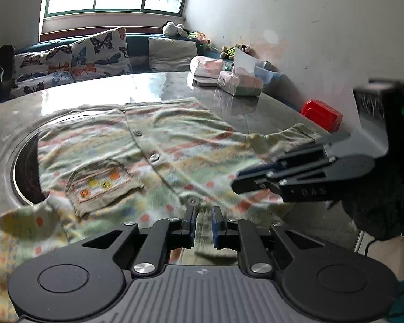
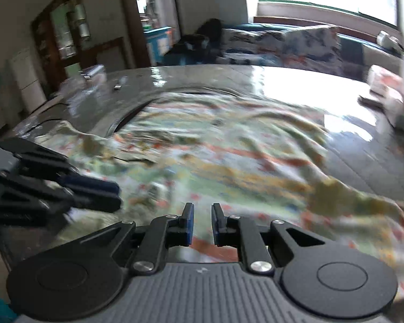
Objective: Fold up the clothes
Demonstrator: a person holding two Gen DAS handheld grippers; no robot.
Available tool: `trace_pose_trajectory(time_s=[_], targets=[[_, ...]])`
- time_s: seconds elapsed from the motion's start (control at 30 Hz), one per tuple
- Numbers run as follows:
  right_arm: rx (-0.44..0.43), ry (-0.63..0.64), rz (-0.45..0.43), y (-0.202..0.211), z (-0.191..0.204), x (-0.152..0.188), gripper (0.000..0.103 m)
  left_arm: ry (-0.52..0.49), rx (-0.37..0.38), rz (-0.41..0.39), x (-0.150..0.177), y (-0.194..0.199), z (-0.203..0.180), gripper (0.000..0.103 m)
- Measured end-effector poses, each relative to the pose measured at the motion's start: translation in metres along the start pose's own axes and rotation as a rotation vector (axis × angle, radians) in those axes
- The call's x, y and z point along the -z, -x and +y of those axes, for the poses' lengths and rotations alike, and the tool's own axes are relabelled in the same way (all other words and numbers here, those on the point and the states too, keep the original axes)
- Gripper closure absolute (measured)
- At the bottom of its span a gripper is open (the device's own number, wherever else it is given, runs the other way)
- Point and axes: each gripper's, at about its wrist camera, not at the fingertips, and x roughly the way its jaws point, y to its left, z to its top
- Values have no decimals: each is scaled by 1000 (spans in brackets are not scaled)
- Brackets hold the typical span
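**While both grippers hover, shirt's flat on the table**

Pastel patterned button-up shirt (image 1: 137, 148) lies spread on the glossy grey stone table (image 1: 153, 86), patch pocket (image 1: 102, 185) at left. Left gripper (image 1: 202, 222) has a narrow gap over the hem fabric; can't tell if it's pinching. Right gripper (image 2: 202, 223) is slightly parted too, above blurry cloth.

Left gripper (image 1: 202, 222) jaws slightly parted; right gripper (image 2: 202, 222) likewise.
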Motion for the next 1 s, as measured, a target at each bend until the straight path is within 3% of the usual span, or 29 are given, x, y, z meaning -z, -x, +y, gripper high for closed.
trace_pose_trajectory(time_s=[0.23,0.43,0.53,0.77,0.93,1.0], targets=[[67,-82,-5,17,-30,19,89,-41,44,25,-6,-21,-19,89],[59,-105,-11,28,-41,26,89,-77,77,72,0,-35,-31,89],[70,-132,-28,36,-48,26,83,-85,77,73,0,-34,-33,89],[223,-241,-53,57,-90,41,82,-90,76,59,-9,-32,-36,88],[339,-315,-85,72,-124,51,76,-97,71,42,-16,-35,-45,64],[396,-345,-103,78,-138,55,75,-99,68,36,-19,-37,-48,61]])
